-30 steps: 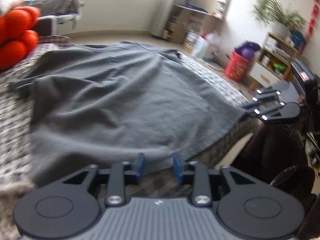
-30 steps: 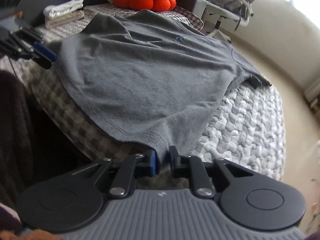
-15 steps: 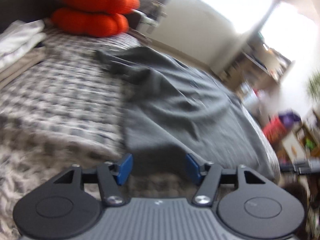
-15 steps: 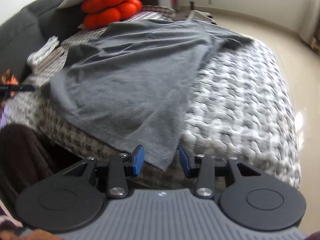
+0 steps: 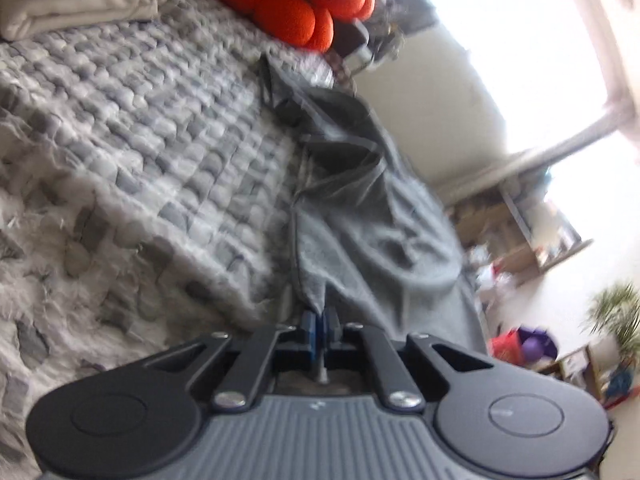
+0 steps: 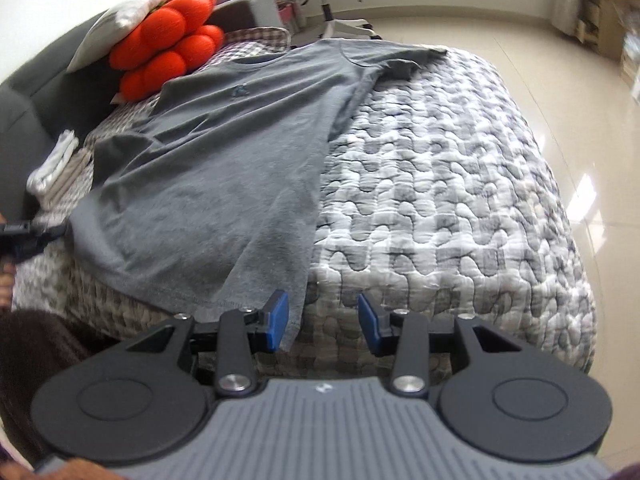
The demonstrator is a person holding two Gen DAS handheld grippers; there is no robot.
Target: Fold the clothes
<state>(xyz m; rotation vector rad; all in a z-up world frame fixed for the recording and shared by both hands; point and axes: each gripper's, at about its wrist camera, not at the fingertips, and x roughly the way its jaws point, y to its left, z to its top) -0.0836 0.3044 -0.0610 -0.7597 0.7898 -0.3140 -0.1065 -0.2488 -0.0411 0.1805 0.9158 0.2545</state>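
My left gripper has just snapped its jaws closed on the hem corner of the grey T-shirt, which a moment ago lay loose between them. My right gripper has its jaws released, the shirt's other hem corner draped against the left-side pad on the bed. With one corner pinched, I judge the right must grasp next before folding starts.

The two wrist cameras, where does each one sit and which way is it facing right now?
Left wrist: behind the left gripper, shut on the gray T-shirt's hem, looking along the bed.
Right wrist: behind the open right gripper at the shirt's other bottom corner; brown sleeve visible.
Shared: T-shirt, gray quilt, orange cushion.
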